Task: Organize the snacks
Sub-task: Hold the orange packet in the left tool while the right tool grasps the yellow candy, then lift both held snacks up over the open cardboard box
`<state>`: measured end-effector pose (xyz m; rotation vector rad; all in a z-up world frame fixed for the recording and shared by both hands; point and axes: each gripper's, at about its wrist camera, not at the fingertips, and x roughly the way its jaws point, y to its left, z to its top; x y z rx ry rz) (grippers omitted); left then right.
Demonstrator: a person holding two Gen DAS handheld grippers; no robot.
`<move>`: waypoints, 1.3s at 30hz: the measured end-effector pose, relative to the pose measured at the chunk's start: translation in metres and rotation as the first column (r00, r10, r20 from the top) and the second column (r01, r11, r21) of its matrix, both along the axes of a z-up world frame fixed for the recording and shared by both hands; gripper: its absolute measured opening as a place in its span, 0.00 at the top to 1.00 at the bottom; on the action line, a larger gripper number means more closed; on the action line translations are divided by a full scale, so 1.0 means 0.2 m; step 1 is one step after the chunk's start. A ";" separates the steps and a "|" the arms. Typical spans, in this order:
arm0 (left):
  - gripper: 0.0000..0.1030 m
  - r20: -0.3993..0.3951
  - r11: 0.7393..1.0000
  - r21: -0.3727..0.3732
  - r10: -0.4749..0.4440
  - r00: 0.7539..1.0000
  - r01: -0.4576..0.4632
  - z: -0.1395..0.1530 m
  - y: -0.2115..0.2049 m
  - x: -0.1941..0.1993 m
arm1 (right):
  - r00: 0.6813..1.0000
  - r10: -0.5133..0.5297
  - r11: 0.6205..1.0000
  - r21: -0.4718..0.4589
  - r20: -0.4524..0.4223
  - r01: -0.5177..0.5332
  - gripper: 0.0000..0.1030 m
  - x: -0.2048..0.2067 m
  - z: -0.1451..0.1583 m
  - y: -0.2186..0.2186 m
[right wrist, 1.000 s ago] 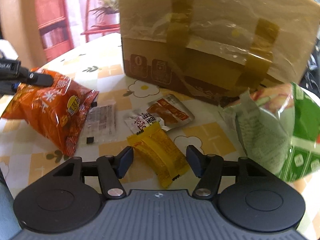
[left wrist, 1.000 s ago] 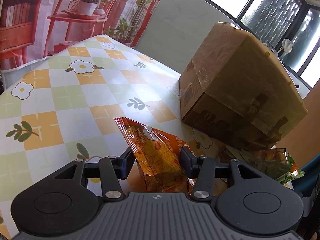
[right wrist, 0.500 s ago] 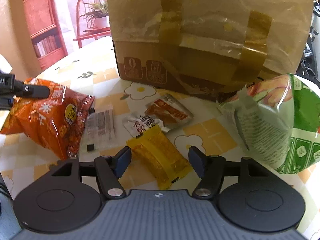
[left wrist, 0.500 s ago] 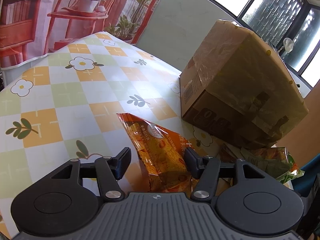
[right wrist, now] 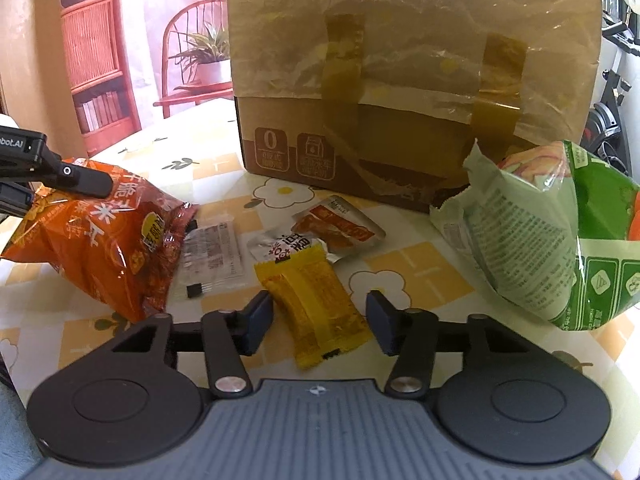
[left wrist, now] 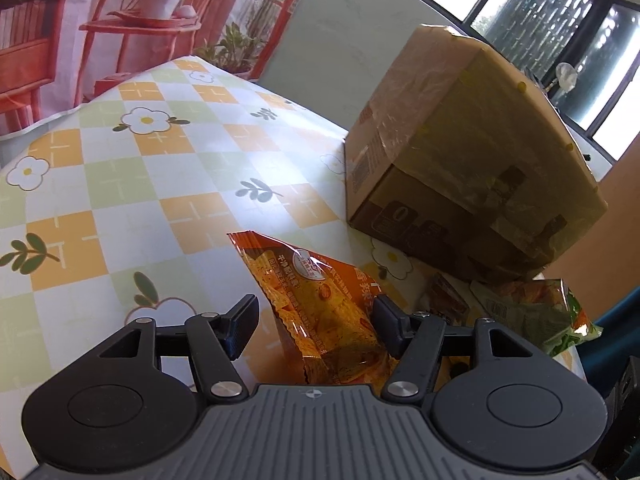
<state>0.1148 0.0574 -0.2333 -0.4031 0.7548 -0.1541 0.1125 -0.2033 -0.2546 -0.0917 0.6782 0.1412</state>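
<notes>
In front of the taped cardboard box point(right wrist: 412, 80), both tongs gape, the left point(left wrist: 316, 320) straddling the orange chip bag point(left wrist: 320, 312), the right point(right wrist: 320, 320) straddling the yellow packet point(right wrist: 316, 300), poised for grabbing.

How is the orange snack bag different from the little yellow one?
The orange bag is bigger and puffy; the yellow packet is smaller and flatter. The orange bag sits between the left gripper's open fingers, the yellow packet between the right gripper's. Both are sealed snacks.
</notes>
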 end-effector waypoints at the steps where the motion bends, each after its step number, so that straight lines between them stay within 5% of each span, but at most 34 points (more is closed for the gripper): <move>1: 0.39 0.004 1.000 0.008 -0.004 1.000 0.004 0.00 -0.01 0.00 | 1.000 -0.001 1.000 0.002 0.003 0.001 0.54 0.00 0.00 0.00; 4: 0.50 0.043 0.999 0.046 -0.020 0.999 0.018 0.03 -0.04 -0.04 | 1.000 -0.001 1.000 0.023 0.010 0.000 0.56 -0.01 0.00 -0.01; 9: 0.52 0.082 0.993 0.108 -0.047 0.996 0.038 0.05 -0.10 -0.07 | 1.000 0.006 0.999 0.049 0.014 -0.006 0.55 -0.02 0.01 -0.02; 17: 0.52 0.075 0.995 0.093 -0.046 0.996 0.039 0.04 -0.10 -0.05 | 0.998 0.047 0.997 -0.069 0.030 -0.045 0.53 0.00 -0.01 0.08; 22: 0.53 0.080 0.995 0.093 -0.048 0.996 0.041 0.05 -0.10 -0.06 | 0.999 0.048 0.999 0.003 0.019 -0.048 0.64 0.00 -0.01 0.02; 39: 0.58 0.187 0.994 0.110 -0.029 0.982 0.009 0.18 -0.07 -0.10 | 0.993 -0.033 0.998 0.047 0.113 0.028 0.65 -0.06 0.03 -0.04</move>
